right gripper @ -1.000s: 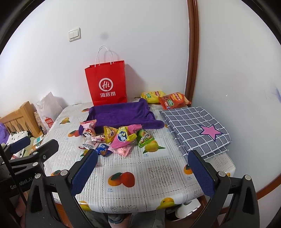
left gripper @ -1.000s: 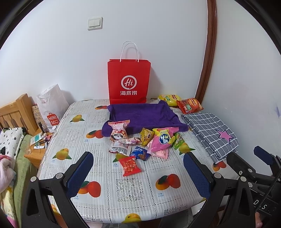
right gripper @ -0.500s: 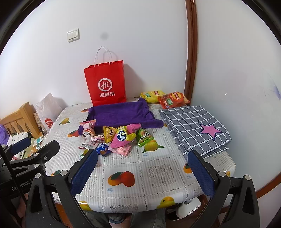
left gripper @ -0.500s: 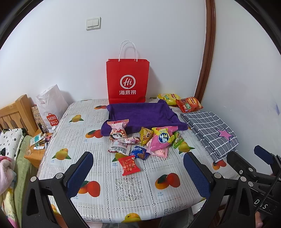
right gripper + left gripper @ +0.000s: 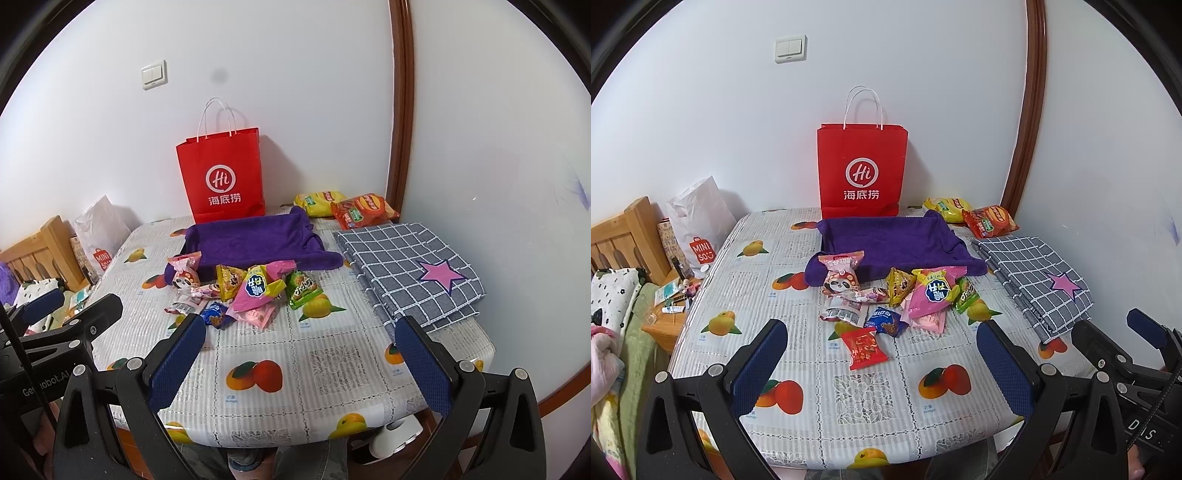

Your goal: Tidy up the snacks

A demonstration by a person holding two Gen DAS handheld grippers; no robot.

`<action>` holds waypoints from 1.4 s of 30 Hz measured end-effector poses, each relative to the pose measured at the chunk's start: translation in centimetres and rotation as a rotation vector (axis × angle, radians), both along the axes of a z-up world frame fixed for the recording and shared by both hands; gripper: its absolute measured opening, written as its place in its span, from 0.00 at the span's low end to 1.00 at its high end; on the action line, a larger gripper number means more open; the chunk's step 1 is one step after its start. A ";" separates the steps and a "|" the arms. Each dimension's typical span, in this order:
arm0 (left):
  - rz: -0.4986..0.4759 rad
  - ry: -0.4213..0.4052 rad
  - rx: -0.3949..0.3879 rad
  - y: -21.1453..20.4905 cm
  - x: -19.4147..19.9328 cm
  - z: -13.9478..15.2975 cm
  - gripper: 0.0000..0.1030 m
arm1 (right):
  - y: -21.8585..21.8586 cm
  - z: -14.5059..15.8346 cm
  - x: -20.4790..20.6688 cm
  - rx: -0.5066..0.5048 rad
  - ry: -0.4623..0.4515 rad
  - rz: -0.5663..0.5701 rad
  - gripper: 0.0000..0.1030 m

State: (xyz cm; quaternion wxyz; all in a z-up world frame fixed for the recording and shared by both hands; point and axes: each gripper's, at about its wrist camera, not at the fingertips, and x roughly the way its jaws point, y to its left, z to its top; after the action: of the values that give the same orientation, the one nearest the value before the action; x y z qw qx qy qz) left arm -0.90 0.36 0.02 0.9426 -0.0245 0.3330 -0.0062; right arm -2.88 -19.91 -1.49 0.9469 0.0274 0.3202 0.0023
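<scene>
From the left wrist view: left gripper (image 5: pixel 881 363) spread wide and empty, hovering over the near edge of the table (image 5: pixel 871 410), fingers (image 5: pixel 759 363) clear of everything. Snacks (image 5: pixel 886 295) heaped mid-table, just in front of the purple cloth tray (image 5: pixel 886 236); red packet (image 5: pixel 862 347) nearest, lying alone between the fingers' line of sight; blue packet (image 5: pixel 884 321) and pink packet (image 5: pixel 932 291) just beyond, overlapping others. Red paper bag (image 5: pixel 862 170) upright at the far edge against the wall; two chip bags (image 5: pixel 975 216) in the far right corner; checked cloth (image 5: pixel 1034 269) folded along the right edge. From the right wrist view: right gripper (image 5: pixel 299 360) likewise wide open, holding nothing, above the near edge; green packet (image 5: pixel 303 288) at the right side of the heap, apart from the checked cloth. Judged as the very start: nothing yet in the tray, no packet grasped. Next move likely a reach forward and down to the red packet with the left gripper, closing on its crimped edge, since flat foil sits flush to the tablecloth and may slide.
</scene>
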 end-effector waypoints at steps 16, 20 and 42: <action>0.003 0.001 0.000 0.3 0.0 -0.1 1.00 | -0.1 0.2 -0.2 0.013 0.002 0.007 0.99; 0.003 0.002 -0.001 0.3 0.0 -0.1 1.00 | -0.1 0.3 -0.3 0.013 0.000 0.006 0.99; 0.000 0.020 0.006 0.5 1.8 -1.3 1.00 | -0.2 0.3 -0.4 0.013 -0.046 0.009 0.99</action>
State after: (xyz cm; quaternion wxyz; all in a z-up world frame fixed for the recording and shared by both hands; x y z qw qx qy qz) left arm 0.94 0.91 -1.32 0.9393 -0.0217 0.3422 -0.0049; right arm -3.28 -20.12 -1.24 0.9539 0.0322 0.2983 0.0096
